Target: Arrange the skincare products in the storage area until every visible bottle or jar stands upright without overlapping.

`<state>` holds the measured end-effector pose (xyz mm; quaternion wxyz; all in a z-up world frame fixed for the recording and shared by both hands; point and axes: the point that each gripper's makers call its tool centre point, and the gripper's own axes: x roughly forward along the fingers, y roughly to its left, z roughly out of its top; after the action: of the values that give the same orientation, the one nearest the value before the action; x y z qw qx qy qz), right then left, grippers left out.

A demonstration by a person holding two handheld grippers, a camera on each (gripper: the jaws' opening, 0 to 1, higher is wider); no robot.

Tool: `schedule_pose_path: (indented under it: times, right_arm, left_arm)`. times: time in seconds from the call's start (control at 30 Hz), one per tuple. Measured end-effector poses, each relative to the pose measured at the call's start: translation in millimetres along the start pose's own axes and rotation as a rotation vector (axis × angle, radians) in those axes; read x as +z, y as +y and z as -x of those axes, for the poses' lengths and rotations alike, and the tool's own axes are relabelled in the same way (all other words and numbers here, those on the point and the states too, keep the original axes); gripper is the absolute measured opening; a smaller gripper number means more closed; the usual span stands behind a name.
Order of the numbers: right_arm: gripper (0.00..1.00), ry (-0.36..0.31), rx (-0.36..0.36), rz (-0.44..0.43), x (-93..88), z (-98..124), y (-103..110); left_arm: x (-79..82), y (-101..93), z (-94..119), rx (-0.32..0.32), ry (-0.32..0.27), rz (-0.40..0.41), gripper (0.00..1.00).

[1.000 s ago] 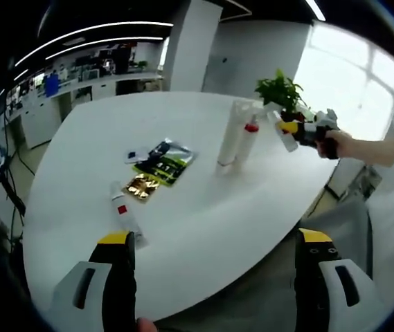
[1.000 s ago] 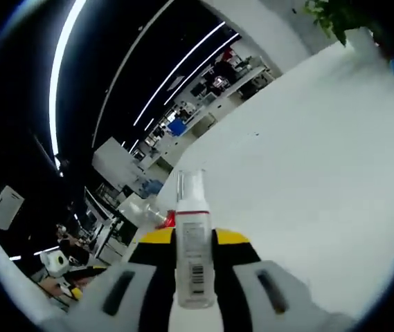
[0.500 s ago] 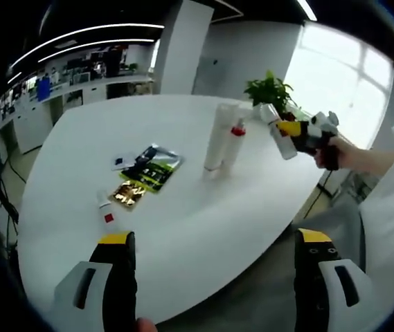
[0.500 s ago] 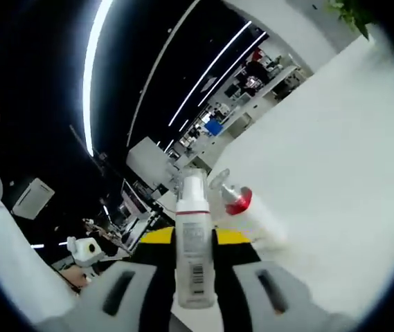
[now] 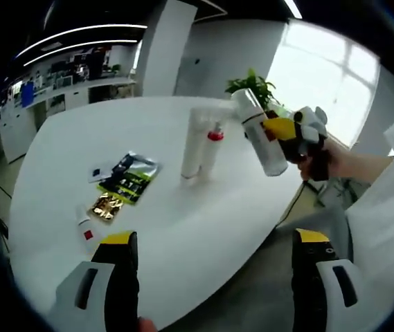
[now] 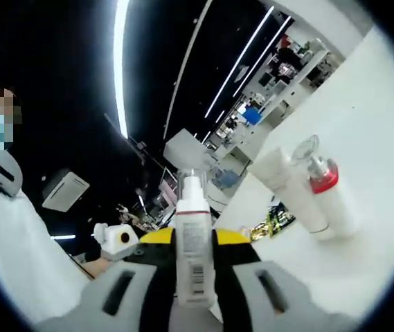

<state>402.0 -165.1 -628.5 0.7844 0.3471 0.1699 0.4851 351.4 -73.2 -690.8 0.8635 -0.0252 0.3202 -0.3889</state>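
Two grippers are seen. In the left gripper view the left gripper (image 5: pixel 214 277) is held wide open with nothing between its jaws, over the near edge of the white desk (image 5: pixel 203 221). The right gripper (image 5: pixel 295 133) is seen in that view above the desk's right edge, gripped by a hand (image 5: pixel 321 160), and a white pump bottle (image 5: pixel 257 131) is clamped in it, tilted, its cap end toward the desk's middle and clear of the surface. In the right gripper view the same bottle (image 6: pixel 192 238) is pinched between the yellow-tipped jaws of that gripper (image 6: pixel 194 238), its barcode label facing the camera and its clear cap pointing away.

Toward the far side of the desk's middle a white tube (image 5: pixel 194 142) is stood upright, and a bottle with a red collar (image 5: pixel 211 147) is stood just beside it, touching or nearly so; the pair is also seen in the right gripper view, tube (image 6: pixel 287 187) and red-collared bottle (image 6: pixel 328 197). Toward the left edge a dark green sachet (image 5: pixel 125 178) and a gold sachet (image 5: pixel 106 205) are laid flat, near each other. A small white tube with a red mark (image 5: pixel 84 225) is laid on its side near the desk's near-left edge. A potted plant (image 5: pixel 252 86) is set at the far edge
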Motion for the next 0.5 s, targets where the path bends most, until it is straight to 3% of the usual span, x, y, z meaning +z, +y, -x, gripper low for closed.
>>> schedule_pose_path:
  times: [0.37,0.5]
  right_arm:
    - [0.19,-0.015,0.101,-0.023,-2.2,-10.6,27.2]
    - [0.19,-0.02,0.159,-0.02,-1.3,-14.1,41.4]
  left_arm:
    - [28.9,-26.7,-8.6,-0.114,-0.068,0.038,0.83]
    - [46.4,-48.6,-7.7,-0.216,-0.111,0.049,0.77]
